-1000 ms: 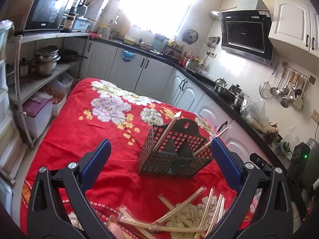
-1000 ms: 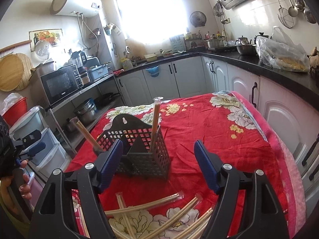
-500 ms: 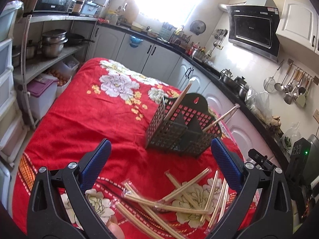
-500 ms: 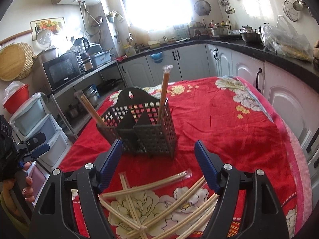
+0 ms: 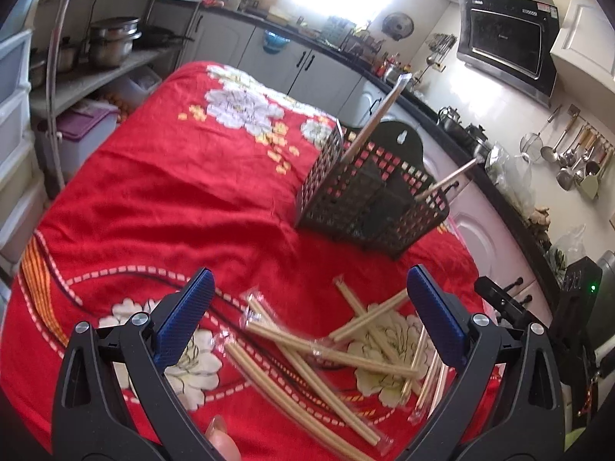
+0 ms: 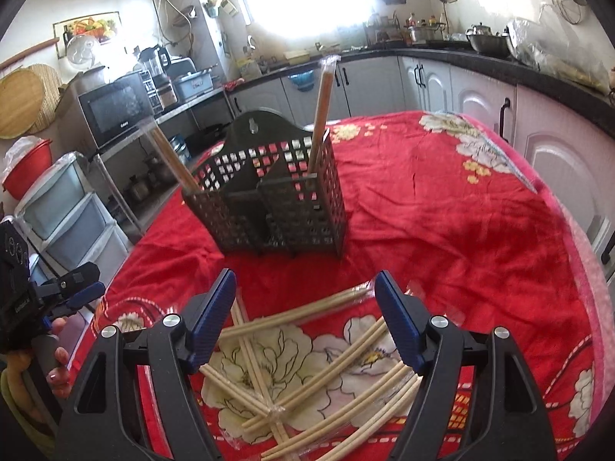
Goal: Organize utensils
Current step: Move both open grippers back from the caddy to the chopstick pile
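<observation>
A dark perforated utensil caddy (image 5: 371, 199) stands on the red flowered cloth; it also shows in the right wrist view (image 6: 276, 199). Two wrapped chopstick pairs stand in it, one at each end (image 5: 374, 123) (image 5: 446, 182). Several wrapped chopstick pairs (image 5: 326, 349) lie scattered on the cloth in front of the caddy, also in the right wrist view (image 6: 307, 357). My left gripper (image 5: 307, 307) is open and empty above the pile. My right gripper (image 6: 305, 307) is open and empty above the pile too.
The red cloth (image 5: 173, 192) covers the table. Kitchen cabinets and a black counter (image 6: 480, 77) run behind and to the side. A shelf with pots (image 5: 111, 42) and plastic drawers (image 6: 69, 211) stand beside the table. The other hand-held gripper (image 6: 42, 299) shows at the left edge.
Both grippers have tilted down and moved in over the scattered chopsticks; the caddy now sits higher in both views. Both stay open and empty.
</observation>
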